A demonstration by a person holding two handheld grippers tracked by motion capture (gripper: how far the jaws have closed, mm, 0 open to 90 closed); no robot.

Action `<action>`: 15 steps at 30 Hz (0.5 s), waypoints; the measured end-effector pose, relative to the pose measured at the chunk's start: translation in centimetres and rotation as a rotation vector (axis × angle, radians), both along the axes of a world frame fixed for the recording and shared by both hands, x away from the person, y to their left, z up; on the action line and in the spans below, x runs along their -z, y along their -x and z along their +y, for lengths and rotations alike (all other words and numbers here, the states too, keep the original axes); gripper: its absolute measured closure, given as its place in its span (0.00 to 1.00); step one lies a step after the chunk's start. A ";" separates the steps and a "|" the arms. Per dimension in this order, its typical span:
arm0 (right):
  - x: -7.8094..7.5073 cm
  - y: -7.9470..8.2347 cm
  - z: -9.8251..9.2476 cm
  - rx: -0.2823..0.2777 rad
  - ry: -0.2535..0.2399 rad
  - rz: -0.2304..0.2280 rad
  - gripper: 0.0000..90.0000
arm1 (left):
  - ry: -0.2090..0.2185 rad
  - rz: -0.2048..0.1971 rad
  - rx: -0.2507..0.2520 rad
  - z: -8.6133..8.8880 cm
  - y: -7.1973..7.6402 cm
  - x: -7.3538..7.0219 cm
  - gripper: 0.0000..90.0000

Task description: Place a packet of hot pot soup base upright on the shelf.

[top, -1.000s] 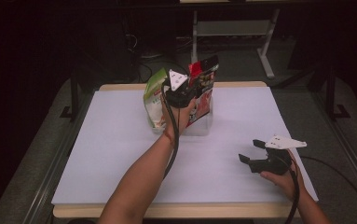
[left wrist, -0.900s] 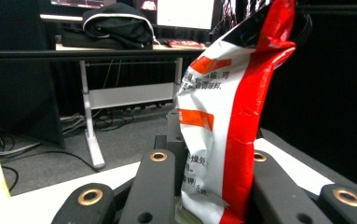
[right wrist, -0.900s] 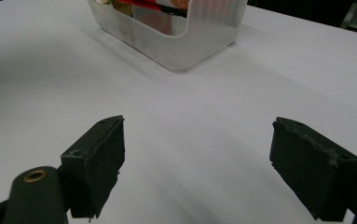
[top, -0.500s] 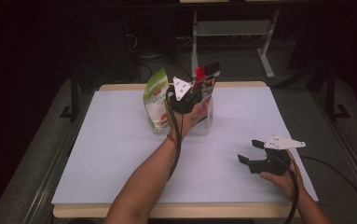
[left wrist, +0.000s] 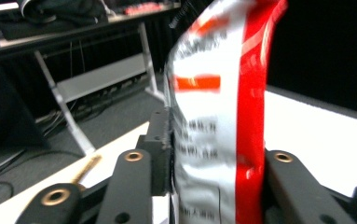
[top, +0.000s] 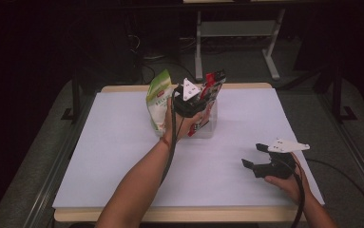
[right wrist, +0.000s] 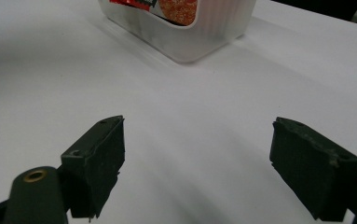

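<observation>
1. The left gripper (top: 203, 95) is seen with its jaws on either side of a red-and-white snack bag (left wrist: 223, 116); they have just been opening, and the left pad looks touching or just beside the foil, so the grip is judged to be releasing.
2. The bag stands upright in the clear plastic bin (top: 208, 129) at the table's far middle; it should be let go only once it is seated.
3. A green bag (top: 158, 102) leans just beside the bin and should not be knocked when the hand is drawn away.
4. The right gripper (top: 260, 156) rests wide open and empty on the white table (top: 99, 156), well apart.
</observation>
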State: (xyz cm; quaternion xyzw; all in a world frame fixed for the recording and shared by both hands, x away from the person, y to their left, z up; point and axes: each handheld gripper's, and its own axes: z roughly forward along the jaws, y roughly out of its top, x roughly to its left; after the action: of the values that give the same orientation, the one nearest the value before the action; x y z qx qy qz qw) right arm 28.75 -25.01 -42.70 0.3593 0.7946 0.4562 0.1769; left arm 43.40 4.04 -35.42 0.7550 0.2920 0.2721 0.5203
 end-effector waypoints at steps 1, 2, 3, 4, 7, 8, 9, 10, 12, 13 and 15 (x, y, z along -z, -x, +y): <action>0.0 0.0 0.1 -0.002 -0.001 0.004 0.19 | 0.004 0.007 0.005 0.0 -0.1 0.0 0.68; 0.0 0.0 0.1 -0.008 0.001 0.005 0.19 | -0.008 0.010 0.006 -0.1 -0.2 0.0 0.67; 0.0 0.0 0.2 -0.012 0.003 0.007 0.19 | -0.018 0.027 0.027 -0.2 -0.4 0.0 0.65; 0.1 0.0 0.2 -0.014 0.004 0.011 0.19 | -0.032 0.049 0.045 -0.4 -0.6 -0.1 0.62; 0.2 -0.1 0.3 -0.022 0.008 0.021 0.19 | -0.100 0.078 0.039 -1.1 -1.0 -0.3 0.59; 0.2 -0.1 0.3 -0.024 0.008 0.024 0.19 | -0.119 0.076 0.016 -1.4 -1.0 -0.4 0.57; 0.2 -0.1 0.3 -0.027 0.007 0.026 0.19 | -0.137 0.063 -0.003 -1.6 -1.1 -0.3 0.58; 0.2 -0.1 0.3 -0.031 0.007 0.029 0.19 | -0.146 0.074 -0.002 -1.7 -1.2 -0.3 0.59; 0.3 -0.1 0.3 -0.031 0.014 0.040 0.19 | -0.167 0.090 -0.019 -1.9 -1.4 -0.3 0.62; 0.3 -0.2 0.3 -0.033 0.012 0.044 0.19 | -0.171 0.089 -0.031 -1.9 -1.4 -0.4 0.67; 0.4 -0.2 0.3 -0.036 0.004 0.054 0.19 | -0.163 0.092 -0.047 -1.8 -1.6 -0.4 0.76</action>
State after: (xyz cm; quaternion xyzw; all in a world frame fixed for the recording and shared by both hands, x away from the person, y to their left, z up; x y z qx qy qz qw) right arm 28.98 -24.73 -43.07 0.3566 0.8065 0.4478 0.1478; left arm 44.96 2.24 -34.99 0.7994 0.3101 0.2720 0.4367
